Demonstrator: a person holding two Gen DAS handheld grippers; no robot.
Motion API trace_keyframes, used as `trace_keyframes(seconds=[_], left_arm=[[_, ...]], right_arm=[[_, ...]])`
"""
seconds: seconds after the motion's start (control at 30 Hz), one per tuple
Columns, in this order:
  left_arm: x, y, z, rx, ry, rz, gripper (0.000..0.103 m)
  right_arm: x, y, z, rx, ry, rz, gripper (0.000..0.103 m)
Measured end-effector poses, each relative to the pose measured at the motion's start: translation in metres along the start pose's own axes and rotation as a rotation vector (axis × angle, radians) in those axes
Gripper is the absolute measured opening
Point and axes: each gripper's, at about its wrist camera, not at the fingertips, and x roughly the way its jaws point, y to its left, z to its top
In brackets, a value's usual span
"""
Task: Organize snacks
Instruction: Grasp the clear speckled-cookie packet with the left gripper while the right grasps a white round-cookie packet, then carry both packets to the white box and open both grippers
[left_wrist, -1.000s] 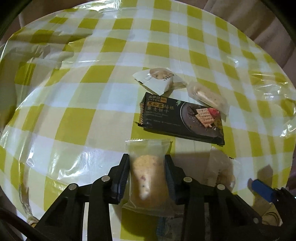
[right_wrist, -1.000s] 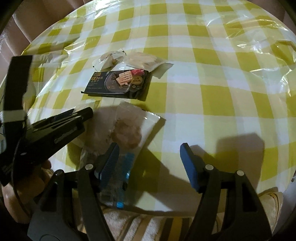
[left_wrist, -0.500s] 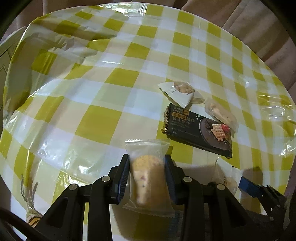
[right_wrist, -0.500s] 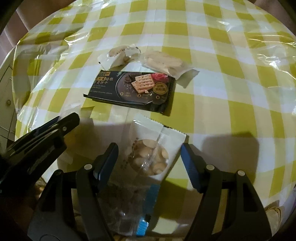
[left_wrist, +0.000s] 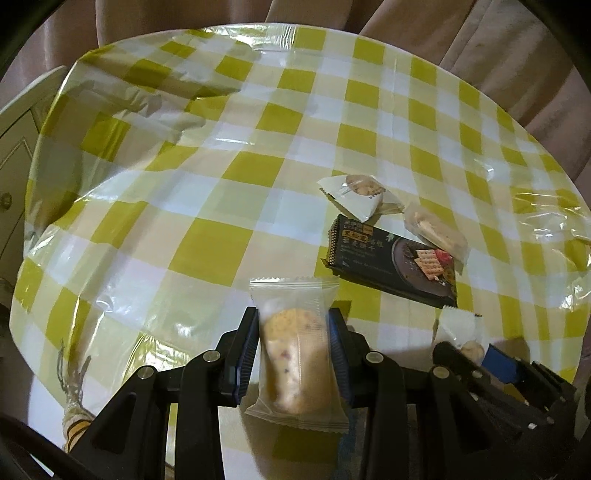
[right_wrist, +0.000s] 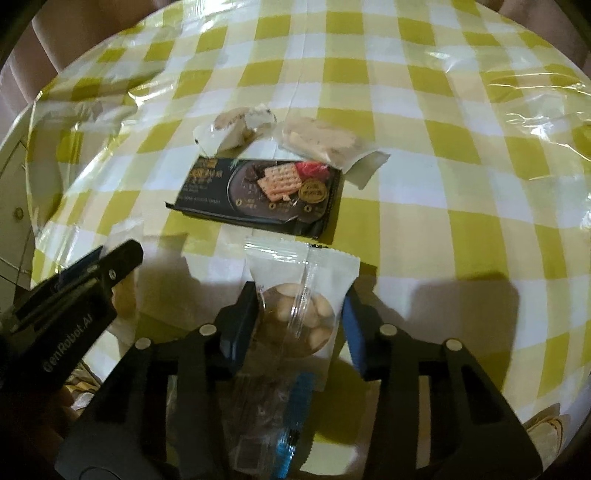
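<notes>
My left gripper (left_wrist: 293, 317) is shut on a clear-wrapped pale cake (left_wrist: 293, 354), held upright above the yellow-checked table (left_wrist: 207, 251). My right gripper (right_wrist: 300, 295) has its jaws closing on a white-and-clear nut packet (right_wrist: 301, 310), and both blue pads touch the packet's sides. From the left wrist view that packet (left_wrist: 460, 328) and the right gripper (left_wrist: 476, 356) sit at the lower right. A black cracker pack (right_wrist: 258, 192), a white cookie packet (right_wrist: 232, 129) and a clear-wrapped biscuit (right_wrist: 321, 142) lie together farther back on the table.
The left gripper (right_wrist: 92, 273) reaches in at the left of the right wrist view. Another clear wrapper with blue print (right_wrist: 280, 417) lies under the right gripper. A white cabinet (left_wrist: 14, 140) stands left of the table. Pink curtain (left_wrist: 517, 55) hangs behind.
The right gripper slid over the nut packet and its jaws narrowed onto the packet's sides. The left gripper kept its cake and drew back and to the left, so more of the table shows.
</notes>
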Motion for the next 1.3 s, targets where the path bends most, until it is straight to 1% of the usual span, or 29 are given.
trace_keyframes(seconds=[0.1, 0.37, 0.6, 0.87, 1.03, 1.3], left_arm=[[-0.01, -0.003, -0.004, 0.008, -0.023, 0.013, 0.038], [-0.03, -0.014, -0.014, 0.031, -0.06, 0.015, 0.038], [-0.047, -0.031, -0.025, 0.061, -0.098, 0.025, 0.038], [-0.068, -0.057, -0.038, 0.12, -0.149, 0.05, 0.038], [-0.079, -0.073, -0.046, 0.152, -0.164, 0.042, 0.038], [-0.093, -0.097, -0.058, 0.197, -0.173, 0.016, 0.038]], right_arm=[[-0.007, -0.004, -0.003, 0.005, -0.022, 0.0, 0.044], [-0.034, -0.023, -0.012, 0.037, -0.088, 0.001, 0.043], [-0.063, -0.052, -0.024, 0.106, -0.153, 0.001, 0.043], [-0.092, -0.082, -0.038, 0.188, -0.237, 0.035, 0.042], [-0.108, -0.096, -0.045, 0.223, -0.272, 0.042, 0.042], [-0.13, -0.122, -0.063, 0.265, -0.292, 0.05, 0.042]])
